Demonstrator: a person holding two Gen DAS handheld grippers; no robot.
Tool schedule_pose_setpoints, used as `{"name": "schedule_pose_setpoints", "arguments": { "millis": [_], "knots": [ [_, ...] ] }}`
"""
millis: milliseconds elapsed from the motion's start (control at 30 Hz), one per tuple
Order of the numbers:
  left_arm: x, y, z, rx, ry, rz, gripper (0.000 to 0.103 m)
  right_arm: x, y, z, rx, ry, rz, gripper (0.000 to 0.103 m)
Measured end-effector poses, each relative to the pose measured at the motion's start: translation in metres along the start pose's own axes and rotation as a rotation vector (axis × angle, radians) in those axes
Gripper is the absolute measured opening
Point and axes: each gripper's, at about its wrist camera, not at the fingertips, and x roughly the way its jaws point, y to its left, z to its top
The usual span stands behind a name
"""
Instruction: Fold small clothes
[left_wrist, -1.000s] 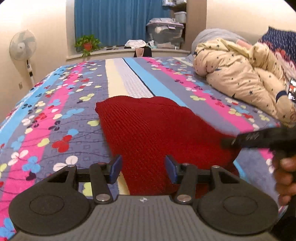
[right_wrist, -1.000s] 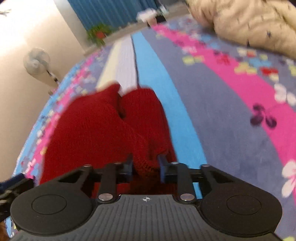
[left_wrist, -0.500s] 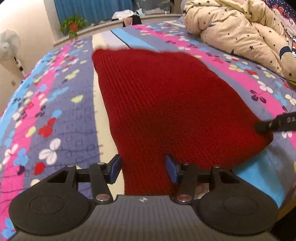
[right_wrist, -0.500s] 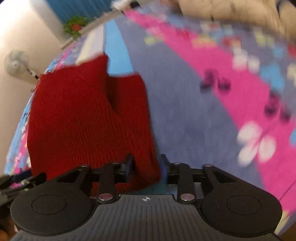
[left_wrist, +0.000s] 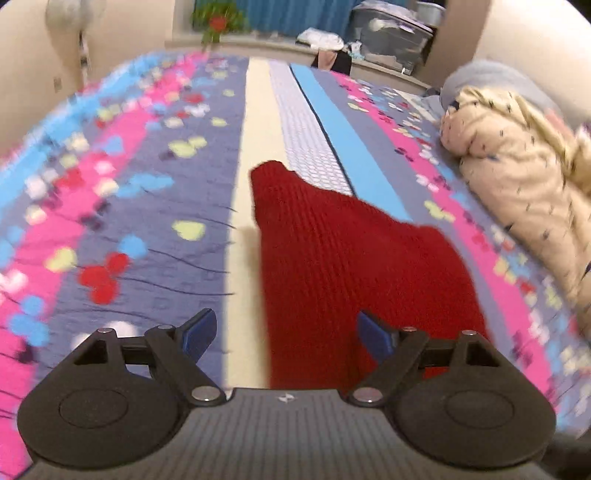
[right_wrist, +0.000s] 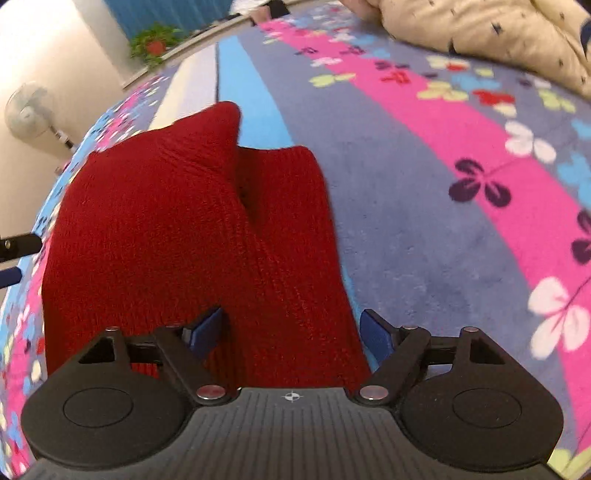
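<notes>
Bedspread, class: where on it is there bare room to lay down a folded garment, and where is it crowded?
Free: the flowered bedspread left of the red knit garment, and the grey and pink stripes between it and the beige quilt. Crowded: the quilt's side and the cluttered far ledge.

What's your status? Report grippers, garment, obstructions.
Left gripper and right gripper both opening, pads off the cloth. Red knit garment lies folded over on the bedspread. Nothing in the way.

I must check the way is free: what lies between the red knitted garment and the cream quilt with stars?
Only bare bedspread separates the red knitted garment from the cream quilt, seen in the left wrist view.
</notes>
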Motion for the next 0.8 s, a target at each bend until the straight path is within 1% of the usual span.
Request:
{"name": "schedule_pose_setpoints", "arguments": {
  "millis": [100,133,233,300,333,367,400,467,500,533,567,600,633,667,700,767,800],
  "knots": [
    [0.027,0.011,0.015,-0.103,0.057,-0.047,0.088,0.004,0.006,0.001,-0.001,0.007,-0.011,0.082],
    [0.038,0.015,0.018,-0.142,0.080,-0.075,0.090,0.005,0.007,0.001,-0.007,0.008,-0.014,0.082],
    [0.070,0.027,0.021,-0.240,0.157,-0.194,0.091,0.002,0.005,-0.001,-0.023,0.007,-0.009,0.082],
    [0.088,0.032,0.019,-0.272,0.184,-0.225,0.095,-0.007,0.001,-0.005,-0.028,0.005,0.008,0.081],
    [0.095,0.034,0.018,-0.283,0.191,-0.236,0.095,-0.008,0.001,-0.006,-0.032,0.002,0.017,0.078],
    [0.102,0.034,0.017,-0.286,0.194,-0.247,0.095,-0.009,0.001,-0.006,-0.040,-0.001,0.033,0.071],
    [0.106,0.034,0.016,-0.282,0.190,-0.250,0.095,-0.009,0.002,-0.005,-0.047,-0.005,0.054,0.065],
    [0.110,0.035,0.015,-0.281,0.178,-0.255,0.092,-0.012,0.007,-0.006,-0.074,-0.022,0.069,0.049],
    [0.111,0.036,0.015,-0.281,0.173,-0.251,0.085,-0.013,0.009,-0.005,-0.091,-0.032,0.074,0.045],
    [0.108,0.035,0.017,-0.274,0.168,-0.242,0.076,-0.016,0.011,-0.004,-0.098,-0.051,0.083,0.035],
    [0.104,0.035,0.020,-0.258,0.165,-0.239,0.072,-0.020,0.014,-0.002,-0.099,-0.075,0.096,0.026],
    [0.098,0.034,0.023,-0.239,0.162,-0.239,0.065,-0.023,0.017,-0.001,-0.098,-0.093,0.113,0.023],
    [0.091,0.034,0.028,-0.221,0.155,-0.242,0.062,-0.025,0.021,0.000,-0.099,-0.111,0.135,0.021],
    [0.082,0.035,0.033,-0.201,0.140,-0.242,0.062,-0.026,0.026,0.000,-0.101,-0.124,0.154,0.020],
    [0.071,0.037,0.040,-0.170,0.115,-0.227,0.062,-0.025,0.031,0.001,-0.098,-0.129,0.179,0.020],
    [0.052,0.044,0.056,-0.118,0.061,-0.172,0.061,-0.021,0.047,0.002,-0.098,-0.138,0.239,0.019],
    [0.044,0.053,0.064,-0.109,0.040,-0.149,0.061,-0.018,0.057,0.002,-0.111,-0.146,0.266,0.019]
  ]
}}
